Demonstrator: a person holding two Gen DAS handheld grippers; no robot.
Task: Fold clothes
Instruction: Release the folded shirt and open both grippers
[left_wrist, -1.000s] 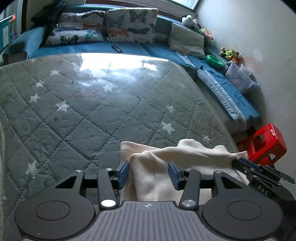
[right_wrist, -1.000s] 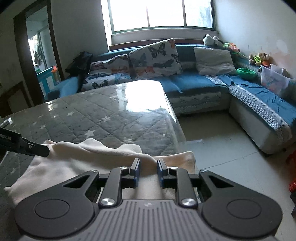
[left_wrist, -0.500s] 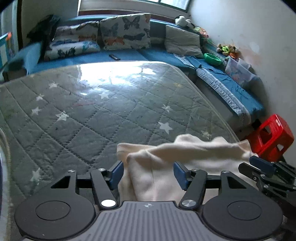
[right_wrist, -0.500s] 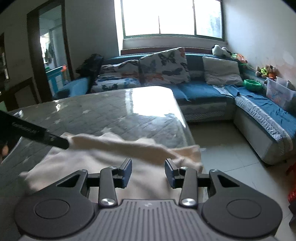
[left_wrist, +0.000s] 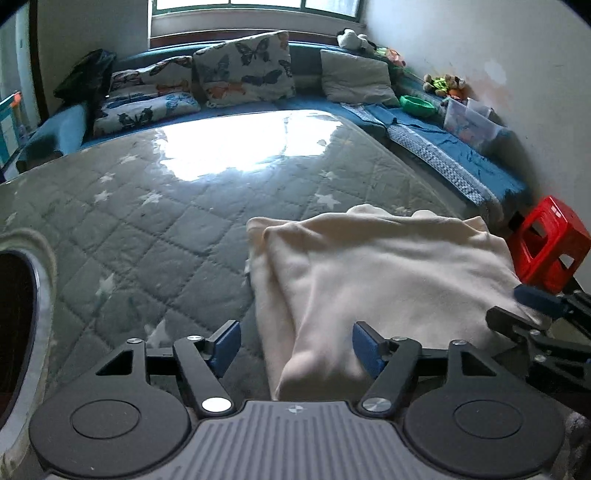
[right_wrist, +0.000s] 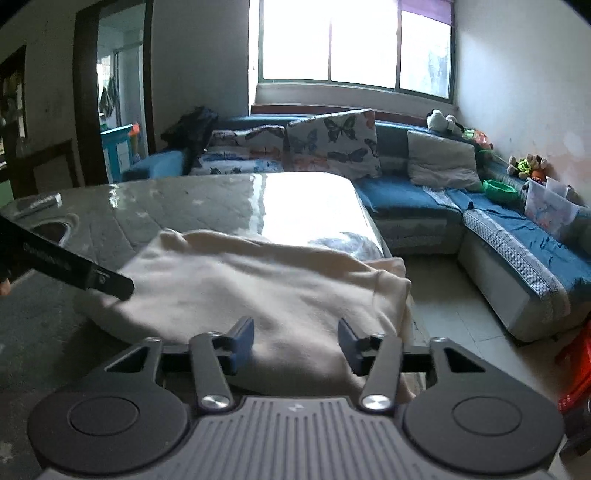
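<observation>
A cream garment (left_wrist: 384, 266) lies folded on the grey quilted table (left_wrist: 147, 229), near its right edge. It also shows in the right wrist view (right_wrist: 258, 288). My left gripper (left_wrist: 295, 347) is open, its blue pads either side of the garment's near left corner, holding nothing. My right gripper (right_wrist: 295, 343) is open over the garment's near right part, holding nothing. The right gripper also shows at the right edge of the left wrist view (left_wrist: 539, 314). A finger of the left gripper shows at the left of the right wrist view (right_wrist: 66, 266).
A blue corner sofa (right_wrist: 406, 195) with butterfly cushions (right_wrist: 332, 144) runs behind and right of the table. A red plastic stool (left_wrist: 546, 247) stands on the floor by the table's right edge. A clear box (right_wrist: 546, 206) and toys sit on the sofa.
Both grippers have opened wider and pulled back and up from the garment. The right gripper, shut on the cloth a second ago, has let go. The garment now lies flat.
</observation>
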